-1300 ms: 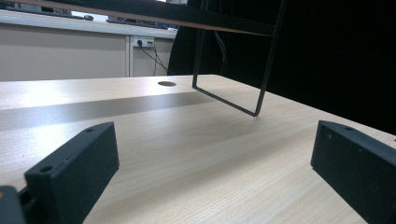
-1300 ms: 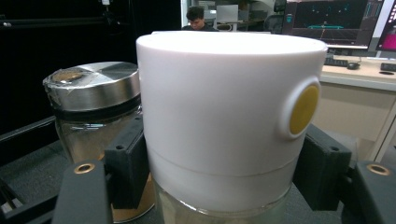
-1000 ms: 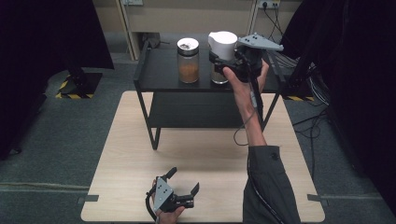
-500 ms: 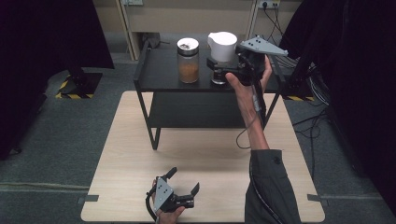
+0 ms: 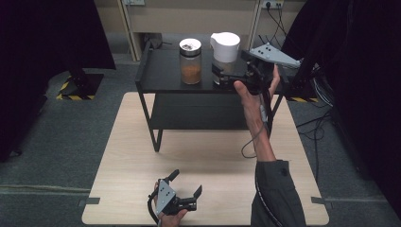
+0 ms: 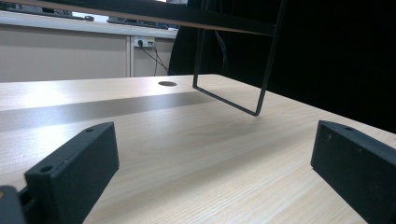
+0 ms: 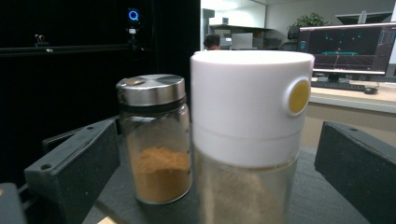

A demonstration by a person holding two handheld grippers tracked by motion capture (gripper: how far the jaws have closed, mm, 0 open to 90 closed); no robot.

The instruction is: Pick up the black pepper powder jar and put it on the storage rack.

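While the pale wooden table (image 5: 208, 151) spreads out under everything, a black two-tier shelf (image 5: 161, 71) stands on its far half, and its thin metal leg (image 6: 261, 70) shows in my left gripper view. On the shelf's top level stand two containers close beside each other: a dispenser jar with a white cap (image 7: 250, 126), bearing a round yellow button, and a smaller glass jar with a metal lid (image 7: 156, 140), partly filled with orange-brown powder. My right gripper (image 5: 222, 75) is raised to the top shelf with its jaws spread wide on either side of the white-capped jar, not touching it. My left gripper (image 5: 184, 187) rests low near the table's front edge, jaws wide apart and holding nothing.
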